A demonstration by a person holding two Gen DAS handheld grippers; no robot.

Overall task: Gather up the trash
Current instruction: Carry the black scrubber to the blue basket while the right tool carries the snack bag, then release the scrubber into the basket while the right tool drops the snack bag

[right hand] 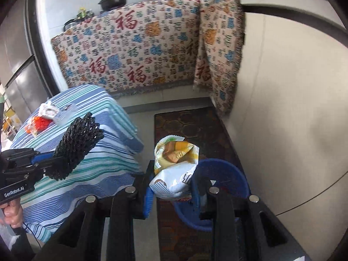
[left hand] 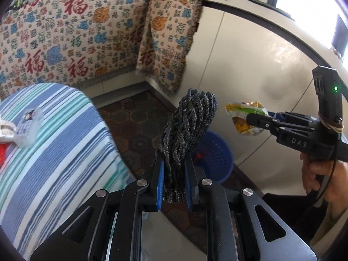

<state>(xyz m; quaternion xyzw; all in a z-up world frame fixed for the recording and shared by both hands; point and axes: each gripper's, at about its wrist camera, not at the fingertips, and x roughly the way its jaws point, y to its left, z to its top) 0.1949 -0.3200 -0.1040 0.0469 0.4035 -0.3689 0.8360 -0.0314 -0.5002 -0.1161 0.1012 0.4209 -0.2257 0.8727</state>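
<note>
Only rightward: red wrapper (right hand: 41, 122) on table (right hand: 91, 152).

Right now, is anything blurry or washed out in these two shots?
Left wrist view: the striped tablecloth and the wrappers on it smear with motion blur, and the window at upper right is blown out white. Right wrist view: sharper overall, though the counter edge at top right is streaked. Both bend straight lines, fisheye style.

Left gripper (left hand: 174, 171) clamps a black foam net sleeve (left hand: 189, 130) that stands up between its blue pads. At right, the right gripper (left hand: 253, 117) pinches a crumpled snack bag (left hand: 241, 119). A blue basket (left hand: 214, 154) sits on the floor beyond; a striped tablecloth (left hand: 54, 141) fills the left.
</note>
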